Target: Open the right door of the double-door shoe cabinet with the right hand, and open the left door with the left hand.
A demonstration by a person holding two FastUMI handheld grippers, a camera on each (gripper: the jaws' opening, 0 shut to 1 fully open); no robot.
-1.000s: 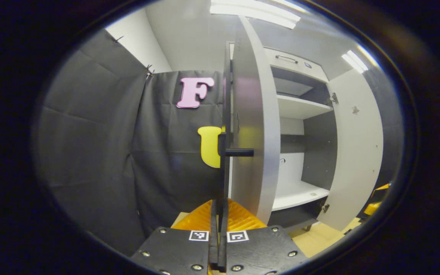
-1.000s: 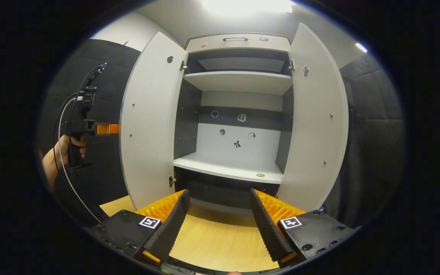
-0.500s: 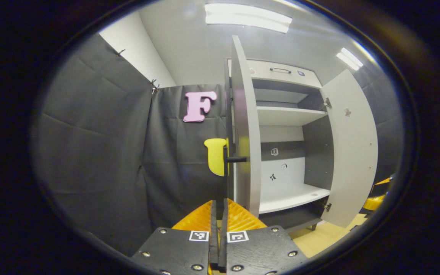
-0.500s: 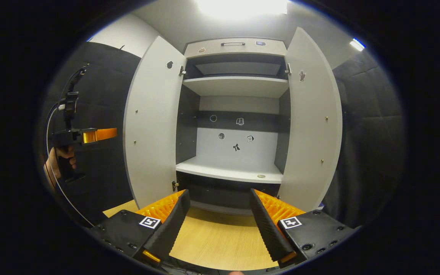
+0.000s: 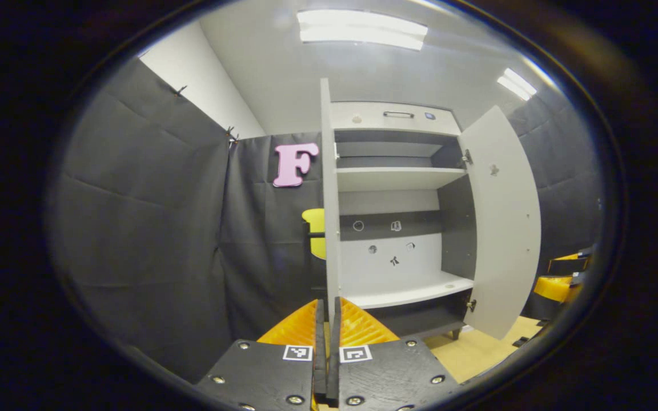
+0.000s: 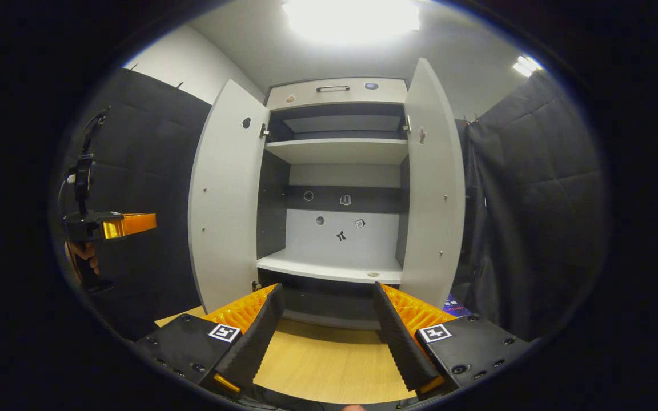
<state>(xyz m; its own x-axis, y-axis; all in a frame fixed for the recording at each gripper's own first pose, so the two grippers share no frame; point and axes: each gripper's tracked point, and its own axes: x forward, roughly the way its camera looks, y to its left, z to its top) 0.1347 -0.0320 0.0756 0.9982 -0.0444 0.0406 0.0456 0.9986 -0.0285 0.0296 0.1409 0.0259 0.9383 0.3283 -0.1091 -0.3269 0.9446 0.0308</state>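
Note:
The shoe cabinet (image 6: 337,268) stands with both doors swung wide. In the right gripper view its left door (image 6: 223,200) and right door (image 6: 432,188) flank bare shelves. My right gripper (image 6: 327,288) hangs open in front of the cabinet, a little back from it, with nothing between its fingers. Off to the left, a hand (image 6: 80,254) holds my left gripper (image 6: 126,224) level beside the left door. In the left gripper view that door (image 5: 329,200) is edge-on, its dark handle (image 5: 315,234) sticking out left. My left gripper (image 5: 327,305) is shut and empty, short of the door.
A closed drawer (image 6: 334,91) with a handle tops the cabinet. Pale wooden flooring (image 6: 317,365) lies before it. Black cloth walls (image 6: 529,200) close in on both sides. My right gripper (image 5: 557,279) peeks in at the left gripper view's far right.
Both grippers have drawn back from the cabinet, which looks smaller. The left gripper has come away from the left door's handle and edge. Both doors stay wide.

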